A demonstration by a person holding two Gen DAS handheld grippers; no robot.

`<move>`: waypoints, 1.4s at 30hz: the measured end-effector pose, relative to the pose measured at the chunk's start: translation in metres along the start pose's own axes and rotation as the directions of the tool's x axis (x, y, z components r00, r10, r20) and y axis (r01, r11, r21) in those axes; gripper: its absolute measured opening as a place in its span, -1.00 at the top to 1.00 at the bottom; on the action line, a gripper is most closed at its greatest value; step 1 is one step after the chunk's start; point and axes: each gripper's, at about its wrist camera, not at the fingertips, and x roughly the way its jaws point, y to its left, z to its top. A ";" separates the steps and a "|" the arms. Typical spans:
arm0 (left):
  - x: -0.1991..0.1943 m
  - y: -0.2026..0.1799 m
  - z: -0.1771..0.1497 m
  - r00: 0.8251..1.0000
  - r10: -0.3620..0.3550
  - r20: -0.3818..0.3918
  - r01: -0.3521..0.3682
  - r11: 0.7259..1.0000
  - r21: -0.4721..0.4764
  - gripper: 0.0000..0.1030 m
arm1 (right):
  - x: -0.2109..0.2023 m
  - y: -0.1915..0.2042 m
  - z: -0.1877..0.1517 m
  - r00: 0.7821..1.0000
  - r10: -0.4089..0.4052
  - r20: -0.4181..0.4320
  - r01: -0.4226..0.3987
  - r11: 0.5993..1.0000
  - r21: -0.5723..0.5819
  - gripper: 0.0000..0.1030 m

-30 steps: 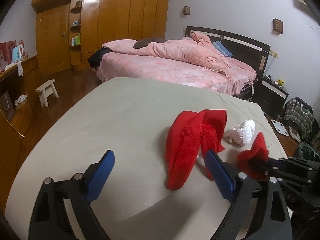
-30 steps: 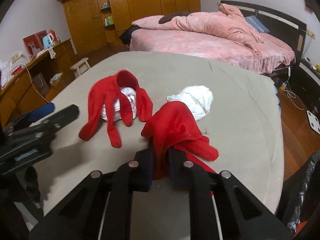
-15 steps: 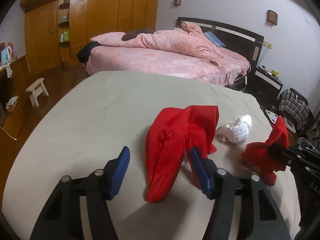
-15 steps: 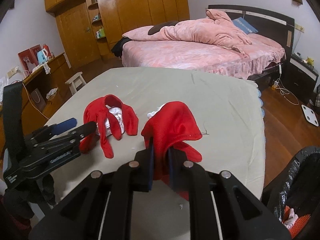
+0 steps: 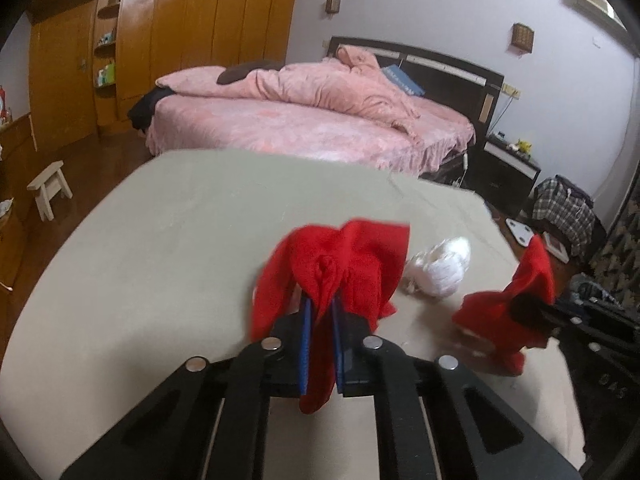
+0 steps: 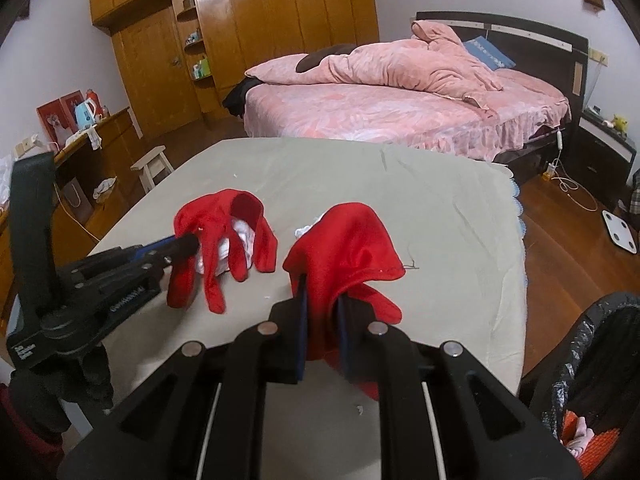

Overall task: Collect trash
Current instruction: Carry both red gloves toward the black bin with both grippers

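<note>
On the beige-covered table (image 5: 168, 248) my left gripper (image 5: 320, 312) is shut on a red glove (image 5: 360, 264), whose fingers droop to either side of the blue pads. A crumpled white paper wad (image 5: 444, 268) lies just right of it. Further right, my right gripper (image 5: 534, 310) holds a second red glove (image 5: 500, 320). In the right wrist view my right gripper (image 6: 322, 296) is shut on that glove (image 6: 344, 244), lifted off the cloth. The left gripper (image 6: 188, 245) pinches the other glove (image 6: 218, 220), with white paper (image 6: 242, 238) under it.
A bin lined with a black bag (image 6: 592, 340) stands at the table's right edge, with orange and pink items inside. A pink bed (image 6: 380, 108) lies beyond the table, a white stool (image 6: 152, 168) and wooden cabinets to the left. Small white scraps (image 6: 360, 410) dot the cloth.
My left gripper has moved forward over the red glove and its wide-open jaws have come together on it. The right gripper has risen slightly with its glove.
</note>
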 end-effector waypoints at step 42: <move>-0.088 -0.115 0.036 0.970 -0.171 0.174 0.154 0.983 0.103 0.83 | -0.142 -0.062 0.013 0.973 -0.097 0.212 0.085 0.994 0.063 0.76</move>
